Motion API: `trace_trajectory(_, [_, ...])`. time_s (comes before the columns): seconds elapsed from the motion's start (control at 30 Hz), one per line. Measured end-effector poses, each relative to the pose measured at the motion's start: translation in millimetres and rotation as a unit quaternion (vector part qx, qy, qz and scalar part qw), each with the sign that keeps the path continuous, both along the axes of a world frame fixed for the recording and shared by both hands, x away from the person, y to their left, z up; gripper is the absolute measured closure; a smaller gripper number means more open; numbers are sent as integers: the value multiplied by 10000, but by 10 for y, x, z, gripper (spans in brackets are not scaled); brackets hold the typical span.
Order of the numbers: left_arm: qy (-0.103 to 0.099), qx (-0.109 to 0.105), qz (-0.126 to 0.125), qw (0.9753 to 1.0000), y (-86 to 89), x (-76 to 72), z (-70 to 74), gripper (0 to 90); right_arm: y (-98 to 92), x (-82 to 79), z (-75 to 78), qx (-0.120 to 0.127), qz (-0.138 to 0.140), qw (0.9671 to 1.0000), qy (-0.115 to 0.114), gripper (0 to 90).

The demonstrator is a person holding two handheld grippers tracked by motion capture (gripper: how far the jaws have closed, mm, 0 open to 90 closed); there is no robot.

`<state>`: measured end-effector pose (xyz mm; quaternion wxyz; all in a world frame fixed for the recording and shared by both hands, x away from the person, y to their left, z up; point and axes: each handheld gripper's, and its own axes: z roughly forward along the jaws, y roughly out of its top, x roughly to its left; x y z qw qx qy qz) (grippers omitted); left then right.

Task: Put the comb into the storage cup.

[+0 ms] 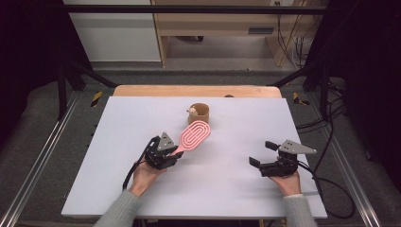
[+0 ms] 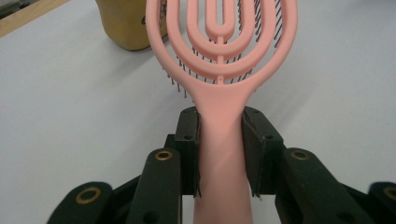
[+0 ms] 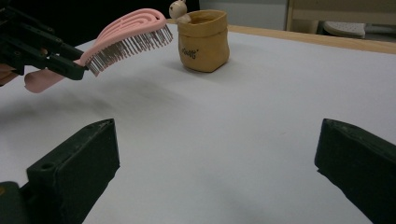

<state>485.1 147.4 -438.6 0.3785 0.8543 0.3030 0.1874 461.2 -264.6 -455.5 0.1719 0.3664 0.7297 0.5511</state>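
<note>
On the white desk [image 1: 142,189], a tan pouch [image 1: 200,113] stands toward the far edge. Just short of it, a pink hairbrush [image 1: 194,135] is held aloft by its handle, clamped in the left tongs [image 1: 171,156], bristles down. Carrying seems underway; lowering into the pouch likely follows. Well right of the pouch, the right tongs [image 1: 261,153] are spread, holding nothing.

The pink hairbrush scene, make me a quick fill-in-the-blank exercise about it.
1. The left gripper is shut on the pink hairbrush by its ____.
2. The brush's bristles point ____.
3. The right gripper has its jaws ____.
4. The tan pouch stands ____ the brush's head.

Missing words: handle; down; open; beyond
</note>
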Motion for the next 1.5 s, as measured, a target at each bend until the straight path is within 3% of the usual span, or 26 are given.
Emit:
trace_trajectory(0.6, [-190, -233, 276, 9992, 92, -121, -13, 691, 208, -20, 117, 116, 120, 9999, 43, 5])
trace_trajectory(1.5, [-342, -427, 292, 9981, 32, -211, 61, 691, 519, -48, 240, 323, 324, 9989, 95, 5])
